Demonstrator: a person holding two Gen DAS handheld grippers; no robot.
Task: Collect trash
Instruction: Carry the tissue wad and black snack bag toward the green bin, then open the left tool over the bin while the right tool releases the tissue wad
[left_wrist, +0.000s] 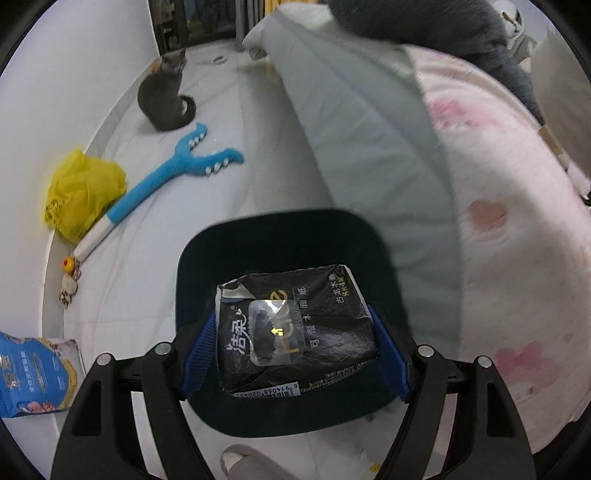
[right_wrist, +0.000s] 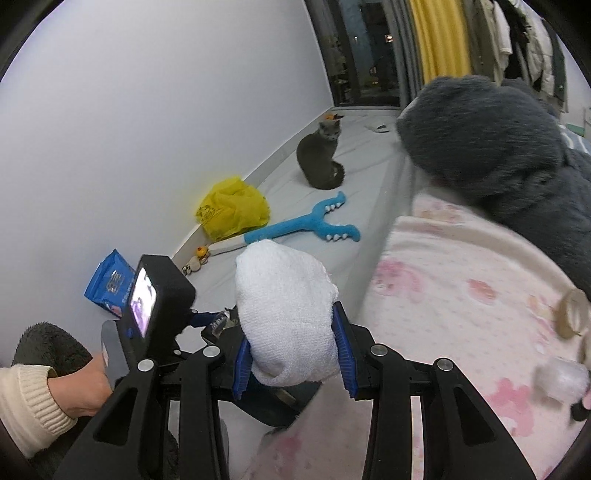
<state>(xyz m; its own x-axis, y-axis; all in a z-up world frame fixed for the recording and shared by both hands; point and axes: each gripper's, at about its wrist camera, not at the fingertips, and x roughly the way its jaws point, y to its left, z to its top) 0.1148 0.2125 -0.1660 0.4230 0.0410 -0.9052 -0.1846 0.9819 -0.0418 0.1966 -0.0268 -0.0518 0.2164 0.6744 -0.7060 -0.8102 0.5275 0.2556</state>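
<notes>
Over bin (left_wrist: 192, 258), tissue pack (left_wrist: 295, 328) crosswise

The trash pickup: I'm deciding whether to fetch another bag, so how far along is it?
Nothing visibly binned yet. In hand: the left gripper holds a black tissue pack over the dark bin; the right gripper clamps a white cloth wad. Left: yellow bag, blue packet.

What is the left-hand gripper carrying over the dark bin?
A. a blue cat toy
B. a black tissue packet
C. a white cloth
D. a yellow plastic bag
B. The left gripper has its blue pads on either side of a crumpled black tissue packet, right above the dark bin; the yellow bag and blue toy lie on the floor.
</notes>
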